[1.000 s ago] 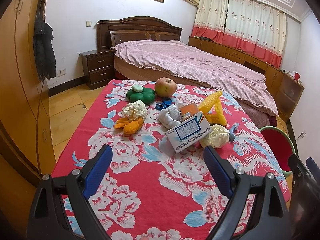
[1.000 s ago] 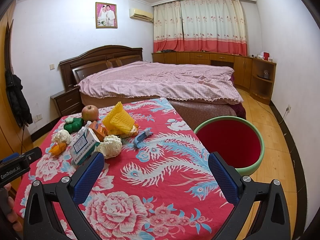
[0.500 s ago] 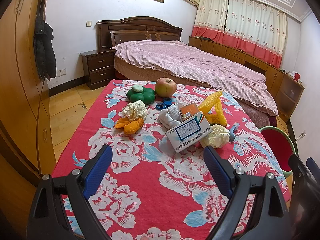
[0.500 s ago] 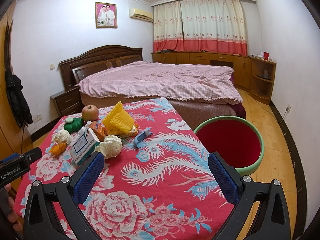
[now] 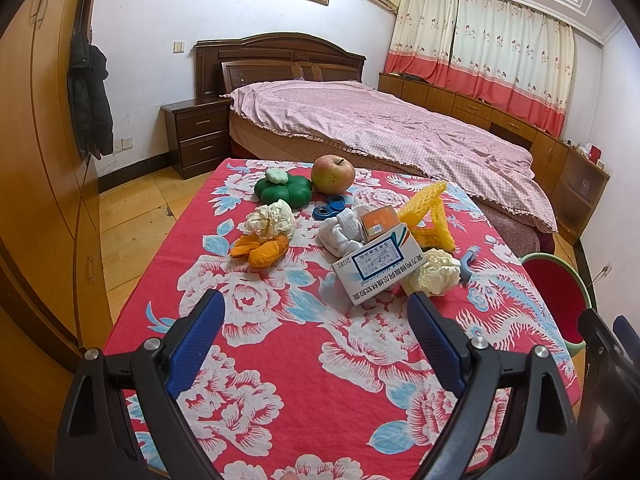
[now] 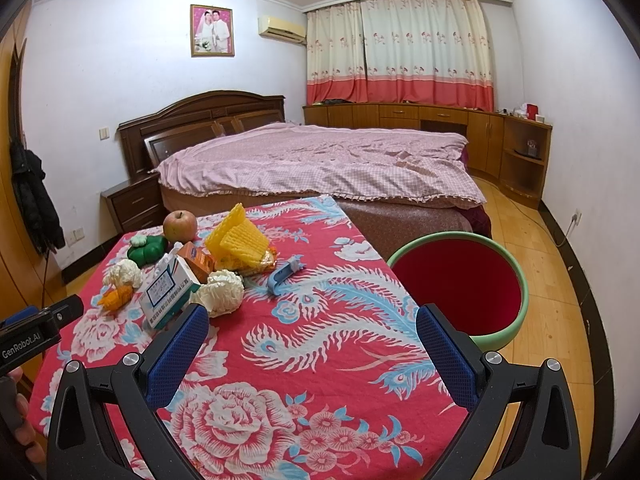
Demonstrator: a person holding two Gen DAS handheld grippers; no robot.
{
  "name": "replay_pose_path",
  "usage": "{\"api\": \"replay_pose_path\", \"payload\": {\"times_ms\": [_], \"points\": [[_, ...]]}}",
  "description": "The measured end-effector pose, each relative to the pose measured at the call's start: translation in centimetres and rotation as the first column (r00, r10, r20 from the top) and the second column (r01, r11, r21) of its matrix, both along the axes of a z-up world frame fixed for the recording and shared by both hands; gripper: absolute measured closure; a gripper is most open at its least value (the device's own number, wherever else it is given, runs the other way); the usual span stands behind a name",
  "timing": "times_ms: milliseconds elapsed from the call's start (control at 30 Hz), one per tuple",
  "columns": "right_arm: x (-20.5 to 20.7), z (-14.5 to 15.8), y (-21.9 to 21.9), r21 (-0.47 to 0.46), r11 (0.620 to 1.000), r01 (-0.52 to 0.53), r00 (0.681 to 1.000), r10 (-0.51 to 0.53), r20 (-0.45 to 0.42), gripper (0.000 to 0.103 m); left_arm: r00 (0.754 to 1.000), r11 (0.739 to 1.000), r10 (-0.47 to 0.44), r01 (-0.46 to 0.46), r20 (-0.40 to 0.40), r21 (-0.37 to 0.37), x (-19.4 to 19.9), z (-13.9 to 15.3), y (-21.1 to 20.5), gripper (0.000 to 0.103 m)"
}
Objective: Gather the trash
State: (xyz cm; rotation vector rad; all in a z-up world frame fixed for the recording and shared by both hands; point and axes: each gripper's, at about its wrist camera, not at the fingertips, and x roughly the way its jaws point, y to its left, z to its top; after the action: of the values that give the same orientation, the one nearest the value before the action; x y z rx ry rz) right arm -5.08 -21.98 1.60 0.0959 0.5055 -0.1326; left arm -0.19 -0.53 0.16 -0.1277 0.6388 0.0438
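Note:
On the red floral tablecloth (image 5: 280,360) lies a heap: a white medicine box (image 5: 378,266), a small orange box (image 5: 380,222), two crumpled paper balls (image 5: 272,218) (image 5: 434,272), yellow foam netting (image 5: 430,216) and white cloth (image 5: 340,232). The box (image 6: 170,290), a paper ball (image 6: 220,286) and the netting (image 6: 240,236) also show in the right wrist view. A red bin with a green rim (image 6: 460,280) stands right of the table. My left gripper (image 5: 316,332) and right gripper (image 6: 312,344) are open and empty, hovering over the near table, short of the heap.
An apple (image 5: 333,174), a green flower-shaped toy (image 5: 283,190), an orange plush toy (image 5: 262,250), a blue spinner (image 5: 330,208) and a light-blue clip (image 6: 284,274) also lie on the table. A bed (image 5: 380,128) stands behind, a wardrobe (image 5: 36,160) at left.

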Motion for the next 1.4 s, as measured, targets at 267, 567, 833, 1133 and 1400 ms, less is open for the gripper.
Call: {"api": "replay_pose_path", "payload": {"times_ms": [267,567,833,1133,1400], "points": [[0.1,0.0,0.0,-0.001,1.0,-0.001,1.0,0.001,0.0,0.0,1.0,1.0,0.0,0.0,0.0,0.0,0.0,0.0,0.0,0.011],[0.0,0.0,0.0,0.0,1.0,-0.001,1.0,0.001,-0.005,0.0,1.0,1.0,0.001,-0.001,-0.004,0.001,0.3,0.0,0.2,0.011],[0.5,-0.6,0.0,0.006,1.0,0.003,1.0,-0.003,-0.021,0.0,1.0,1.0,0.004,-0.004,-0.017,-0.001,0.6,-0.7,1.2,0.011],[4.0,-0.9,0.0,0.024,0.999,-0.031,0.997,0.032,-0.073,0.0,0.999,0.999,0.034,-0.034,-0.024,0.03,3.1,-0.5,2.5,0.011],[8.7,-1.6,0.9,0.027,0.997,-0.075,0.987,0.079,-0.137,0.0,0.995,0.999,0.037,-0.033,-0.094,0.042,7.9,-1.8,4.6,0.011]]}}
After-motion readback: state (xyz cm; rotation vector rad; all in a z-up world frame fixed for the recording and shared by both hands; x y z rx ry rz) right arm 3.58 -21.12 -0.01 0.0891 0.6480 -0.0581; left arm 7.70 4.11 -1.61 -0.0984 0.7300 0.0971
